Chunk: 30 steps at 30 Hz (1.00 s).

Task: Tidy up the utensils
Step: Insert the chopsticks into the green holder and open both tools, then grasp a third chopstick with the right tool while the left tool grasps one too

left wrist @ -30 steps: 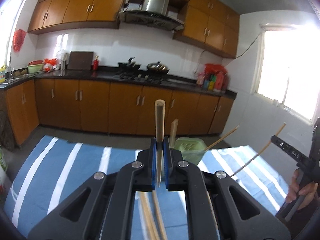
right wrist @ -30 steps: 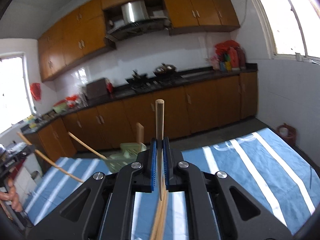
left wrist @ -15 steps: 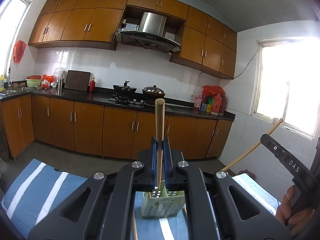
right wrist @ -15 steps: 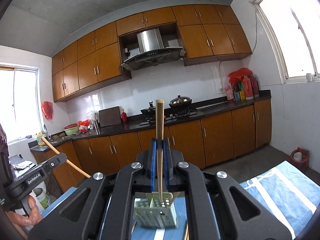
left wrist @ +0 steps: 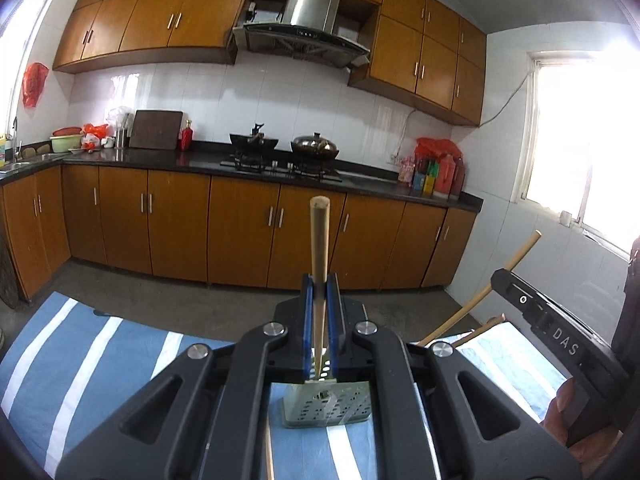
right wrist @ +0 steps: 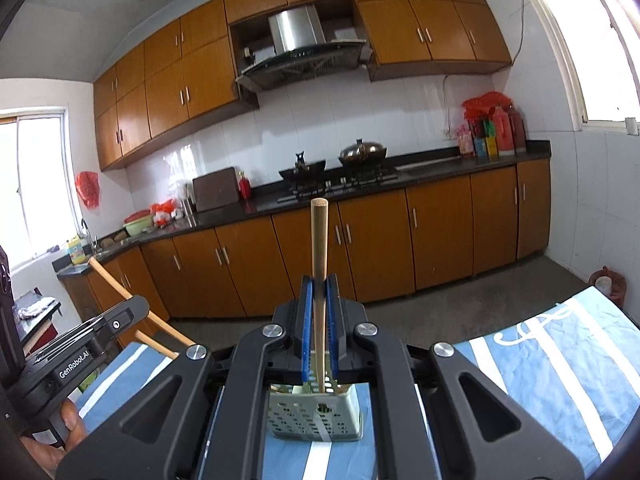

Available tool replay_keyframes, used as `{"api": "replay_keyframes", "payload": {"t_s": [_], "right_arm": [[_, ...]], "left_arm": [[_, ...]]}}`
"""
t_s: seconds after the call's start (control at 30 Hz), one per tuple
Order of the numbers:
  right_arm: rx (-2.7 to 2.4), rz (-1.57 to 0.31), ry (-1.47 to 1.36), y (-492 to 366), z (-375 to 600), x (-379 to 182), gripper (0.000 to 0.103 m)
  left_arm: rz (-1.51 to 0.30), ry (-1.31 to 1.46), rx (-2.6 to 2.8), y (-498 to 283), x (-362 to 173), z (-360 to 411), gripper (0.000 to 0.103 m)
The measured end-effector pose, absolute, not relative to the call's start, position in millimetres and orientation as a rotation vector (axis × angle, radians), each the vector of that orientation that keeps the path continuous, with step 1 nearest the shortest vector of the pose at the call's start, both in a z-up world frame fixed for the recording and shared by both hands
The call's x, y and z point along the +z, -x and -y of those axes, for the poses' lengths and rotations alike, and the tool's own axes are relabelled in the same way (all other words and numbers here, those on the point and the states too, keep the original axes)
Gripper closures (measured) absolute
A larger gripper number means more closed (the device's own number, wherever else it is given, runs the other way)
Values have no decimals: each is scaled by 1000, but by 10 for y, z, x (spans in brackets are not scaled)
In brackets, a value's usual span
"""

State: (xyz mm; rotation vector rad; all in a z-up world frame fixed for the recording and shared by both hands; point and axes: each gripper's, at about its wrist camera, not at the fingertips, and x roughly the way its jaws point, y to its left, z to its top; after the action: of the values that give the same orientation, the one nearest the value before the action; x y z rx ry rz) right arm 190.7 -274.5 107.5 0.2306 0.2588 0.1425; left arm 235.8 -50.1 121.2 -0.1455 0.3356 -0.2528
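My left gripper [left wrist: 319,284] is shut on a wooden chopstick [left wrist: 319,240] that stands upright, its lower tip at the rim of a pale green perforated utensil holder [left wrist: 328,404]. My right gripper [right wrist: 319,284] is shut on another wooden chopstick [right wrist: 319,248], its lower end down inside the same holder [right wrist: 316,414]. The right gripper's body [left wrist: 556,340] with its chopstick [left wrist: 480,296] shows at the right of the left wrist view. The left gripper's body [right wrist: 80,352] with its chopstick [right wrist: 132,300] shows at the left of the right wrist view.
The holder stands on a blue cloth with white stripes [left wrist: 80,368] over the table. Another chopstick [left wrist: 269,452] lies on the cloth under the left gripper. Behind are brown kitchen cabinets [left wrist: 240,232] and a stove with pans [left wrist: 280,148].
Both grippers tilted up from the cloth and came over the holder. The chopsticks' lower ends have dropped to the holder's opening.
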Motion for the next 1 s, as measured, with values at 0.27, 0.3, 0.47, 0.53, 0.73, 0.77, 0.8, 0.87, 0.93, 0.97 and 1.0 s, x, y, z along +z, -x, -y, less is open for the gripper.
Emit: {"api": "replay_keyframes", "payload": {"t_s": [0.27, 0.3, 0.47, 0.53, 0.73, 0.77, 0.8, 0.87, 0.93, 0.97, 1.0], "right_arm": [[130, -283, -230, -1923, 2753, 1088, 93], [128, -282, -232, -1913, 2758, 1103, 88], [109, -250, -241, -1753, 2846, 1210, 77], [100, -240, -245, -1656, 2914, 1235, 77], [30, -304, -232, -1379, 3142, 987, 77], [13, -340, -226, -1360, 3174, 882, 77], [3, -382, -224, -1350, 3207, 752, 77], [-5, -464, -224, -1357, 3230, 486, 77], [-7, -559, -234, -1376, 3239, 152, 77], [-4, -601, -238, -1390, 3225, 10, 77], [6, -651, -244, -1414, 3190, -152, 77]], "left_arm": [[-349, 165, -246, -2340, 1184, 415, 93], [-347, 170, -246, -2322, 1192, 396, 92], [-319, 191, -236, -2145, 1272, 251, 88], [-307, 201, -238, -2026, 1309, 169, 88], [-319, 165, -199, -1623, 1152, -94, 79], [-334, 151, -190, -1583, 1074, -131, 78], [-356, 133, -176, -1553, 976, -165, 78], [-416, 99, -149, -1520, 724, -249, 77], [-481, 85, -127, -1517, 456, -335, 77], [-526, 85, -111, -1529, 292, -381, 77], [-567, 90, -100, -1543, 154, -428, 77]]}}
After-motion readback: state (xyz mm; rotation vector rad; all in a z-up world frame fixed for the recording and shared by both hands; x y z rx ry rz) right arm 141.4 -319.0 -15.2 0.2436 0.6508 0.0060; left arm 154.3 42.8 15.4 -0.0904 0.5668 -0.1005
